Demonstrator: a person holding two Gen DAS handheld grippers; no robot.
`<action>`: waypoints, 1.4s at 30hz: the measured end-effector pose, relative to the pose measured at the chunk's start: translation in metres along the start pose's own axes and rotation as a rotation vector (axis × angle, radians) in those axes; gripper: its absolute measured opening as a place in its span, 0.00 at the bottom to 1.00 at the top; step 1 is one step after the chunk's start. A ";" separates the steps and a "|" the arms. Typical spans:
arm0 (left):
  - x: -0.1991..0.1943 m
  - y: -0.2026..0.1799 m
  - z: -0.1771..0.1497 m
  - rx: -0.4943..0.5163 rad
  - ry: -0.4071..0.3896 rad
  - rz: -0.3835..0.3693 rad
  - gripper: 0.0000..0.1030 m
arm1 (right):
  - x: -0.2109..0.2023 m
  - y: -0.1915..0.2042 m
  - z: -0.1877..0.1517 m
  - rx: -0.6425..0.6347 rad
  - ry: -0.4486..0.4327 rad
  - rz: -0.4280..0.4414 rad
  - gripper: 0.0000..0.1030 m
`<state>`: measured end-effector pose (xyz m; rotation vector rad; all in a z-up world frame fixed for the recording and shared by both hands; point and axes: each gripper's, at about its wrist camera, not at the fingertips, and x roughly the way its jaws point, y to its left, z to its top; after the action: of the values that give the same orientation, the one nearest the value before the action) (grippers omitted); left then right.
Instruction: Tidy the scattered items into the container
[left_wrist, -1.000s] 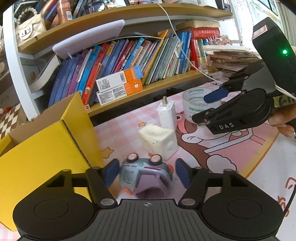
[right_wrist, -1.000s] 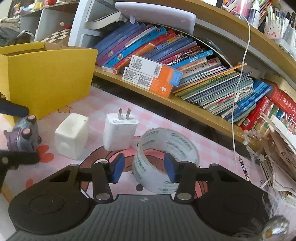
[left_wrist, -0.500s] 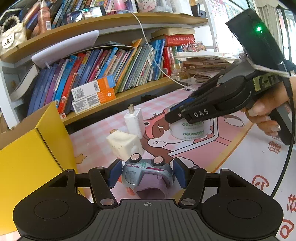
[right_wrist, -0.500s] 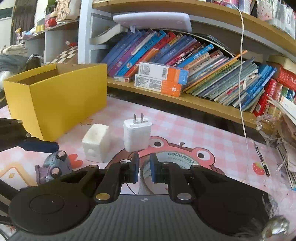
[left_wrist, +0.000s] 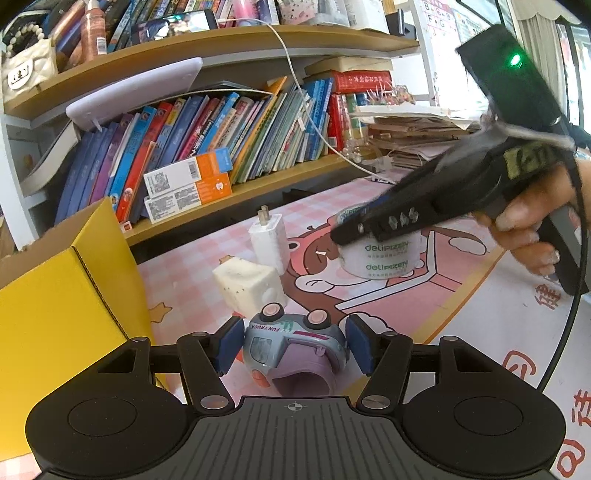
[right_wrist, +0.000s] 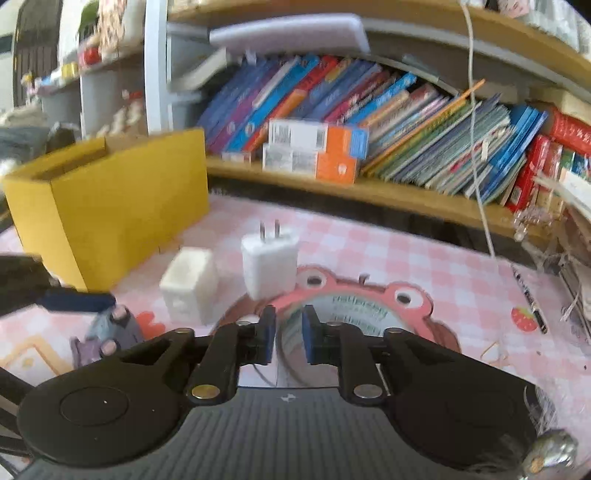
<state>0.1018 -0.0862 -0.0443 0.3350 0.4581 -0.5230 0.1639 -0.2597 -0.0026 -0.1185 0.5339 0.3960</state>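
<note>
My left gripper (left_wrist: 291, 345) is open with a grey and purple toy truck (left_wrist: 295, 341) lying on its side between its blue pads, not squeezed. My right gripper (right_wrist: 288, 336) is shut on the near wall of a clear tape roll (right_wrist: 354, 325) and holds it; in the left wrist view the roll (left_wrist: 380, 258) hangs just above the mat under that gripper (left_wrist: 354, 232). A white foam cube (left_wrist: 249, 286) and a white charger plug (left_wrist: 267, 243) stand between the truck and the roll. The yellow cardboard box (left_wrist: 62, 317) stands open at the left.
A bookshelf (left_wrist: 221, 147) full of books runs along the back, with a white cable (left_wrist: 306, 110) hanging down. A pink cartoon mat (left_wrist: 388, 295) covers the table. A pen (right_wrist: 532, 299) lies at the right by stacked papers.
My right gripper has closed on the tape roll's wall and lifted it slightly. The left gripper stays open around the toy truck and has tilted a little.
</note>
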 end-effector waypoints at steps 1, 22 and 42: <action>0.000 0.000 0.000 0.000 0.000 0.000 0.59 | -0.004 -0.001 0.002 0.006 -0.019 -0.002 0.29; 0.001 0.002 0.000 -0.022 0.006 -0.011 0.61 | -0.003 -0.004 0.002 0.003 -0.015 -0.014 0.45; 0.002 0.004 0.000 -0.038 0.018 -0.015 0.61 | 0.018 0.012 -0.012 -0.076 0.100 0.021 0.12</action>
<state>0.1053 -0.0835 -0.0445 0.3004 0.4878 -0.5251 0.1679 -0.2454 -0.0221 -0.2072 0.6191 0.4326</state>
